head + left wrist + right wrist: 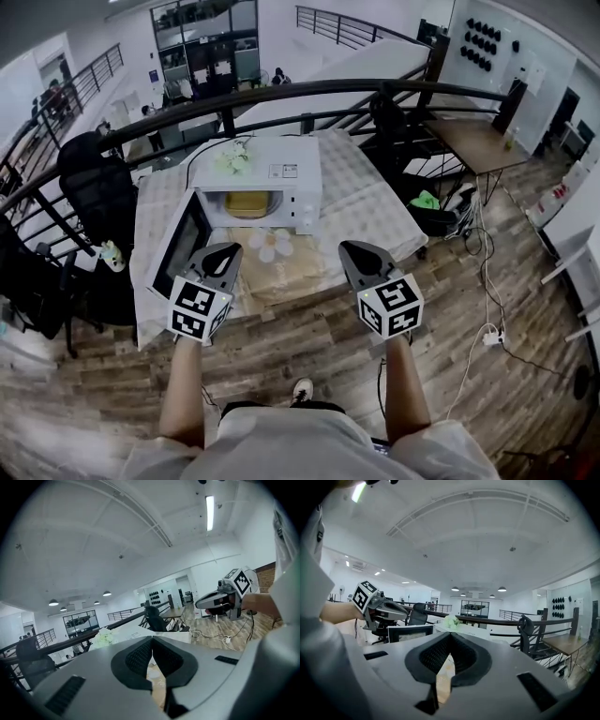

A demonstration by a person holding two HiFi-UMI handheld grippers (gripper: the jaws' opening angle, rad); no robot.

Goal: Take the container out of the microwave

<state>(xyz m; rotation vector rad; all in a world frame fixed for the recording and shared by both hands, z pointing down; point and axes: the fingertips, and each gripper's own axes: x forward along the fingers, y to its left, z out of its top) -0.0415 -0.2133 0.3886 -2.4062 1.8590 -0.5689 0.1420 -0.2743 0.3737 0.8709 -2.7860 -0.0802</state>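
Note:
The white microwave stands on a cloth-covered table, its door swung open to the left. Inside the cavity sits a yellow container. My left gripper hovers in front of the open door, shut and holding nothing. My right gripper hangs level with it at the microwave's front right, also shut and empty. Both are short of the cavity. In the left gripper view the jaws meet tip to tip; in the right gripper view the jaws do the same.
White flowers lie on top of the microwave, and a white flower-shaped item lies on the cloth before it. A black railing runs behind the table. A black chair stands at left; cables cross the floor at right.

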